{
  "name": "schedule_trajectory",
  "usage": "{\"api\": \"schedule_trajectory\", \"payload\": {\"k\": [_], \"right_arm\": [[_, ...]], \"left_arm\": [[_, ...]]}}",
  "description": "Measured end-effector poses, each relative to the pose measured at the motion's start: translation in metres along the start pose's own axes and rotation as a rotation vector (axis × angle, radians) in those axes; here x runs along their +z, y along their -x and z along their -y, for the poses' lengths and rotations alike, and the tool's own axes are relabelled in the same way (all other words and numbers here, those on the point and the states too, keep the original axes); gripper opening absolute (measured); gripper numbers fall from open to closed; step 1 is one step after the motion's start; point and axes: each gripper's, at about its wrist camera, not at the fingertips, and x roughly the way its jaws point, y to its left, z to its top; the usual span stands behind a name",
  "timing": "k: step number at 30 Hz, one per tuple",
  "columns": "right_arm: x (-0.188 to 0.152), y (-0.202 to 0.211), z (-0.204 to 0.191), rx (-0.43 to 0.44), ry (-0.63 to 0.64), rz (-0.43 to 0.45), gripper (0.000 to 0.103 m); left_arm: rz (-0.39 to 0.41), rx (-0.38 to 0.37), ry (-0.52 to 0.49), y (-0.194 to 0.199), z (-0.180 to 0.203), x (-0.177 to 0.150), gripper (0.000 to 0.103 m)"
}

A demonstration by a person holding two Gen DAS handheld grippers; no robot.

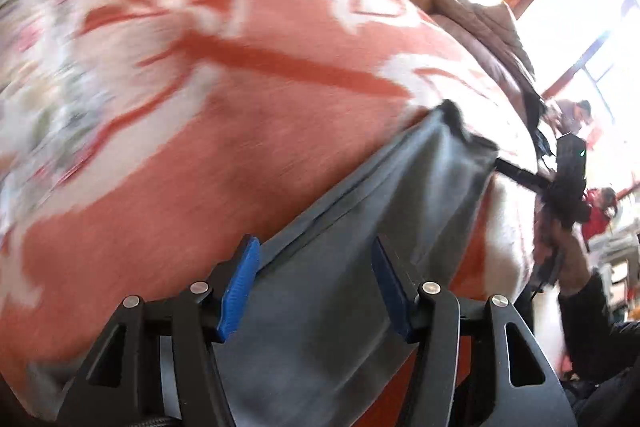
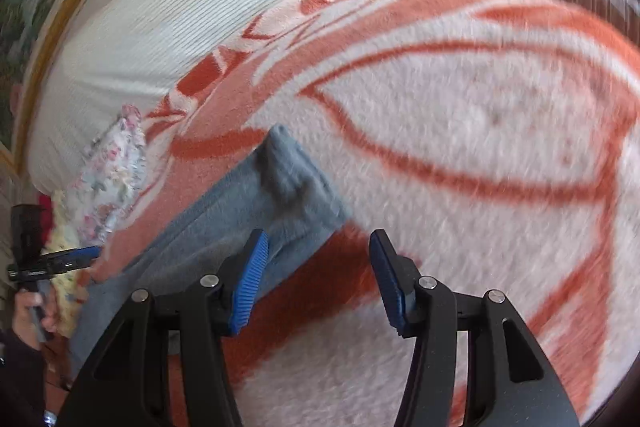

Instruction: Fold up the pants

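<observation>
Now, pants: the grey pants [image 1: 360,227] lie in a long band on the orange-and-white blanket [image 1: 200,167], running from under the left gripper out toward the right gripper; both views are blurred.
Left gripper: the left gripper [image 1: 316,287] hangs over the wide near part of the pants with its blue pads [image 1: 240,287] spread apart; grey cloth fills the gap between them, but whether either pad touches it cannot be told.
Right gripper: the right gripper [image 2: 320,279] is also spread, and the corner of the pants [image 2: 256,219] reaches just to its left-hand pad; the other pad sits over bare blanket [image 2: 480,147].
Pants far edge: in the left wrist view the end of the band is dark and rumpled, and the right gripper [image 1: 516,173] sits right at that edge.
Pants side edges: the long edge facing the blanket's middle is straight, with a seam or fold line running beside it.
Blanket edge: its upper border meets a white striped sheet [image 2: 200,7], and a wooden bed frame [image 2: 72,11] curves beyond the sheet.
Open room: a broad stretch of blanket lies uncovered beside the pants, on the side away from the floral cloth [image 2: 108,179].
Crowded side: the floral cloth lies bunched near the pants, close to the left gripper [image 2: 60,261]; a brown quilted garment [image 1: 480,27] lies at the far blanket edge.
</observation>
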Motion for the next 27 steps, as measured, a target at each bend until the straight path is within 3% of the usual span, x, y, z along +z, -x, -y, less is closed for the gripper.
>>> {"api": "schedule_trajectory", "payload": {"k": [4,8,14,17,19,22,25,27], "right_arm": [[-0.006,-0.006,0.002,0.063,-0.048,0.021,0.054],[-0.005,-0.012,0.016,0.141,-0.16,0.062,0.054],[-0.005,-0.017,0.024,0.184,-0.216,0.08,0.037],[-0.007,-0.019,0.03,0.199,-0.216,0.087,0.021],[-0.009,-0.02,0.037,0.229,-0.234,0.096,0.012],[-0.01,-0.018,0.039,0.263,-0.231,0.12,0.01],[-0.006,-0.013,0.044,0.281,-0.243,0.145,0.01],[0.002,-0.009,0.052,0.282,-0.252,0.16,0.01]], "left_arm": [[-0.058,-0.07,-0.038,-0.049,0.043,0.044,0.06],[-0.118,-0.091,-0.068,-0.105,0.075,0.085,0.061],[-0.213,-0.099,-0.144,-0.176,0.119,0.126,0.061],[-0.229,-0.063,-0.221,-0.196,0.14,0.136,0.067],[-0.218,-0.043,-0.257,-0.201,0.151,0.138,0.066],[-0.244,-0.09,-0.293,-0.213,0.165,0.141,0.025],[-0.219,-0.062,-0.355,-0.215,0.185,0.147,0.014],[-0.191,-0.097,-0.313,-0.21,0.185,0.158,0.013]]}}
